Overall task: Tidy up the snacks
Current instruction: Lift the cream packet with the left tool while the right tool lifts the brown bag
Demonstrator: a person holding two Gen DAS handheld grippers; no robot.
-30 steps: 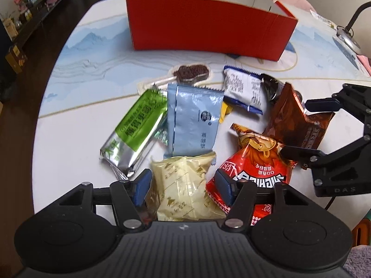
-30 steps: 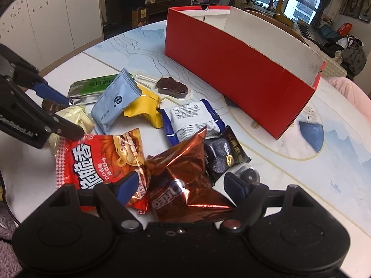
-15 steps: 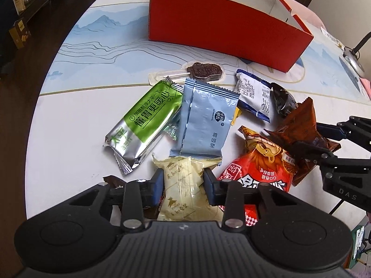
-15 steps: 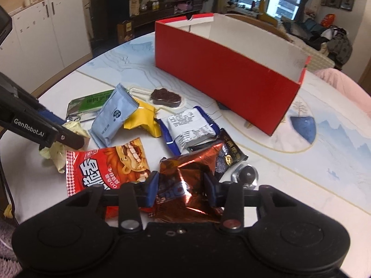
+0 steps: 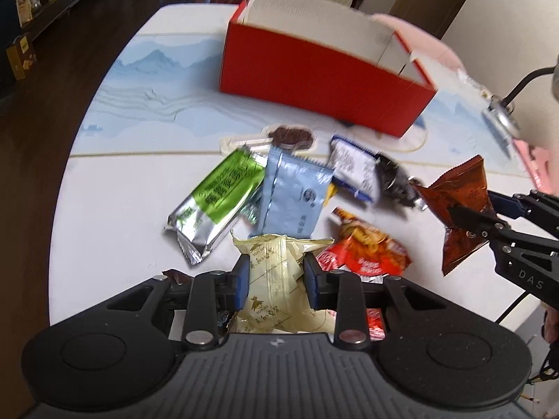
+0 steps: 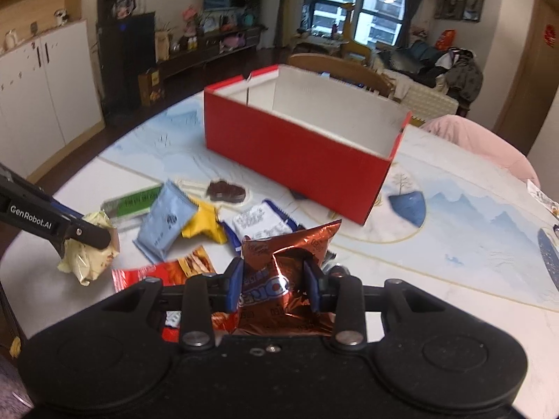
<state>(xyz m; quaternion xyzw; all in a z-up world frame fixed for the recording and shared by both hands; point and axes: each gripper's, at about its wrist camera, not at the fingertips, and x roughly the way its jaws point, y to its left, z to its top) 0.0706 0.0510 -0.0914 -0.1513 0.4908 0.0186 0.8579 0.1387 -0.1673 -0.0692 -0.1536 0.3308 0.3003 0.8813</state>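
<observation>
**Two packets gripped, box not yet reached**

The left gripper (image 5: 276,281) is closing its jaws on the cream packet (image 5: 276,289); the right gripper (image 6: 272,284) is clenched on the copper Oreo packet (image 6: 290,269). Both packets hang clear of the counter (image 5: 115,188), short of the red box (image 6: 297,150).

Slick, puffy foil could slide out of either pinch on the way over.

Only the right wrist view looks into the box, and it appears empty. Only the left shows the green packet (image 5: 216,202) in full.
</observation>
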